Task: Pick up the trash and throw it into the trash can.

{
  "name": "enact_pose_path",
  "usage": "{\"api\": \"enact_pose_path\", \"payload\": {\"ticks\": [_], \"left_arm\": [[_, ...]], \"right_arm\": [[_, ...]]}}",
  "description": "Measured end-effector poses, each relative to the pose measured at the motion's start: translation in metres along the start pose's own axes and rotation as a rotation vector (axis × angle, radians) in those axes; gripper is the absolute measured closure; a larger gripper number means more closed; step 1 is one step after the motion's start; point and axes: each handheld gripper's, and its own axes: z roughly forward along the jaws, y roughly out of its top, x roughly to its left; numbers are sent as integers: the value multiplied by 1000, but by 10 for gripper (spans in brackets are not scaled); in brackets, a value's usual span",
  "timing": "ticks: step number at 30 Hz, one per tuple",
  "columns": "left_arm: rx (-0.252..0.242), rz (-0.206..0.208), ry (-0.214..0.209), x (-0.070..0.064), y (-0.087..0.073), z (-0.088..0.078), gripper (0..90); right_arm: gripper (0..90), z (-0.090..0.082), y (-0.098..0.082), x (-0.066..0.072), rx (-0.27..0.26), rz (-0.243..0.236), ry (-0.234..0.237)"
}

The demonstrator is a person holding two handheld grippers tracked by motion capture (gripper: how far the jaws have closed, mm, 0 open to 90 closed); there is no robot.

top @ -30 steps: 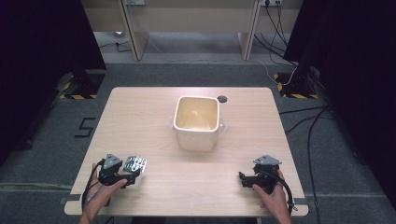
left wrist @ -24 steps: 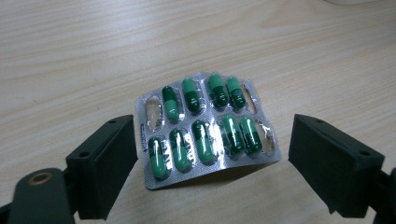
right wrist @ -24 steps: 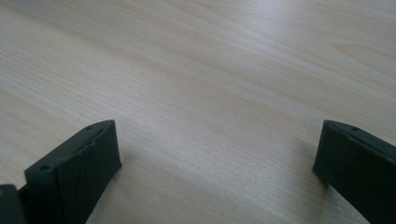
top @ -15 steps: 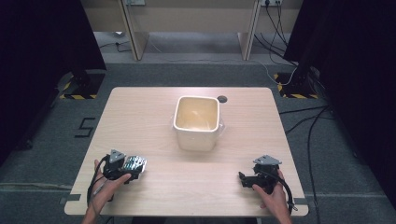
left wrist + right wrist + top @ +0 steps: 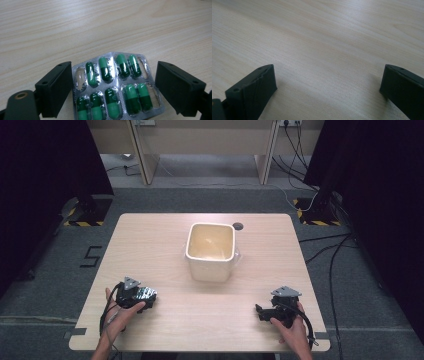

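A silver blister pack (image 5: 113, 87) of green capsules lies flat on the wooden table (image 5: 165, 245), near its front left corner. My left gripper (image 5: 113, 65) straddles it with the jaws open. One jaw rests against the pack's left edge and a small gap separates the other jaw from the right edge. In the high view the left gripper (image 5: 146, 297) is held by a hand, with the blister pack (image 5: 145, 293) at its tips. My right gripper (image 5: 260, 311) rests near the front right corner, jaws open over bare wood (image 5: 328, 67).
A cream square pot (image 5: 210, 251) stands at the middle of the table, toward the far side. A small dark round hole (image 5: 238, 226) sits behind it. Cables trail on the grey floor to the right. Dark curtains flank both sides.
The left gripper has slid to the right, toward the blister pack, which now lies between its jaws. The pack and the right gripper have stayed in place.
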Motion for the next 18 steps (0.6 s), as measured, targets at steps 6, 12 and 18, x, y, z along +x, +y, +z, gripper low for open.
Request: {"api": "enact_pose_path", "payload": {"ticks": [6,12,18], "left_arm": [[3,-11,8,0,-2,0,124],[7,-6,8,-2,-2,-2,156],[1,15,-15,-5,-1,-4,279]], "right_arm": [[3,0,0,0,0,0,0],[3,0,0,0,3,-5,7],[3,0,0,0,3,-5,7]]}}
